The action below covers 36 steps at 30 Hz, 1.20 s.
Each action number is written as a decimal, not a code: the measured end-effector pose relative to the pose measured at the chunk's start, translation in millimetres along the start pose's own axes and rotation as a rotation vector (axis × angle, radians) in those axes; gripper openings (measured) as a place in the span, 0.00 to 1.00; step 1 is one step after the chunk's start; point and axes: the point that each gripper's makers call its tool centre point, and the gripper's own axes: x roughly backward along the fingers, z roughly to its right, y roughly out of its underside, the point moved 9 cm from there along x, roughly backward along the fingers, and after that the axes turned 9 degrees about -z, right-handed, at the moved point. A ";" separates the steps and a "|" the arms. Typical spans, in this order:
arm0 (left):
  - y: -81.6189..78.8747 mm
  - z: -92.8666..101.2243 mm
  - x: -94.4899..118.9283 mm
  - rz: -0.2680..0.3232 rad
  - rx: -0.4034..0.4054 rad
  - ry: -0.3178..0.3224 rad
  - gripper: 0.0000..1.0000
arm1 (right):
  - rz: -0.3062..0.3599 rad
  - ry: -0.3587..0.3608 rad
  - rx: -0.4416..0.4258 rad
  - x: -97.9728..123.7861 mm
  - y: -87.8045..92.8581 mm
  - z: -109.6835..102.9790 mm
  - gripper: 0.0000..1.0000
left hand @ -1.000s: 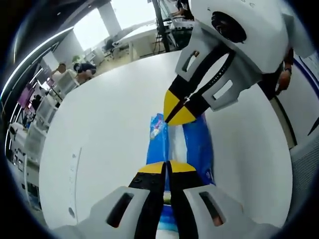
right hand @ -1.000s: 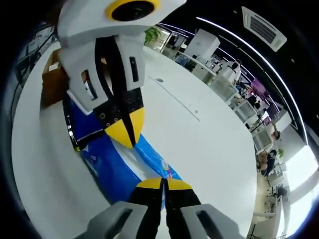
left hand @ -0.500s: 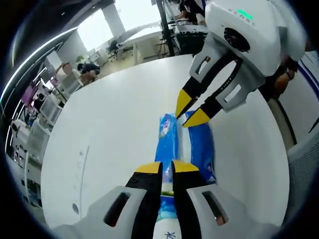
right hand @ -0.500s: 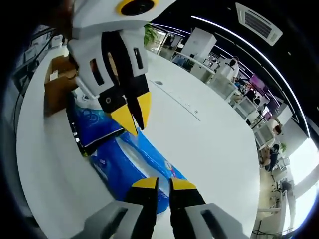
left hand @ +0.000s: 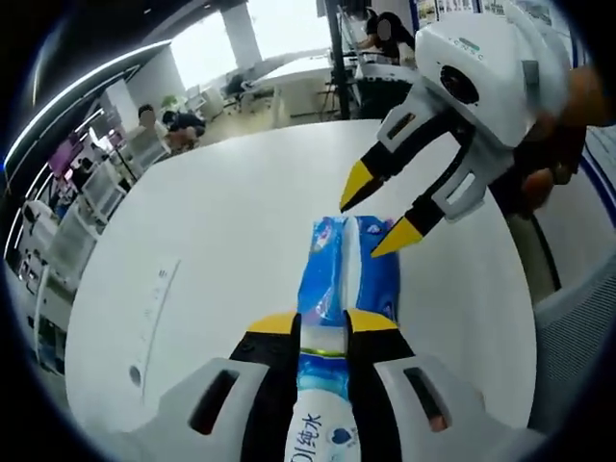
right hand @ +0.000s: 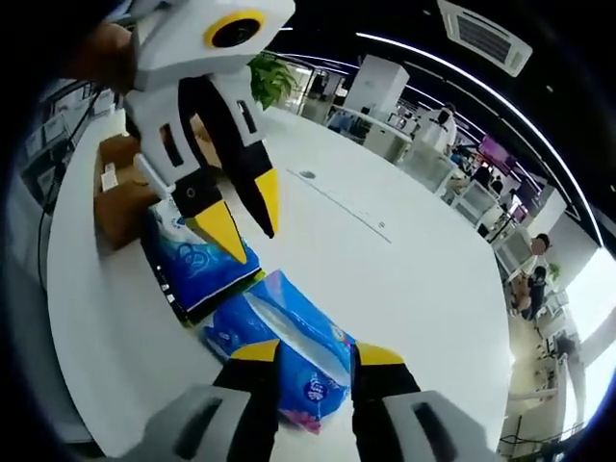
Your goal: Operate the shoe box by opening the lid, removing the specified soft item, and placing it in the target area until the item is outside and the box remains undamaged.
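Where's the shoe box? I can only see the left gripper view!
Observer: The right gripper view shows a brown box on the white table, just behind the left gripper.
Operator: What's up above us?
Observer: A ceiling air vent, set in a dark ceiling with long strip lights.
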 end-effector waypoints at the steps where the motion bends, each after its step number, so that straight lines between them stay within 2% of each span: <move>1: 1.0 0.5 1.6 0.000 0.004 0.001 0.19 | 0.002 -0.002 -0.004 1.2 -0.8 -0.3 0.28; 9: 11.1 2.5 22.7 0.039 0.061 -0.013 0.28 | 0.022 -0.028 -0.048 12.7 -9.6 -8.6 0.37; 23: 34.7 11.5 49.1 0.079 0.134 -0.020 0.42 | 0.051 -0.073 -0.139 27.1 -13.3 -22.9 0.49; 33: 59.1 9.0 72.1 0.105 0.184 -0.047 0.47 | 0.073 -0.096 -0.163 32.5 -19.8 -35.2 0.55; 36: 67.6 9.0 83.4 0.127 0.232 -0.066 0.49 | 0.080 -0.103 -0.168 34.3 -22.3 -38.8 0.57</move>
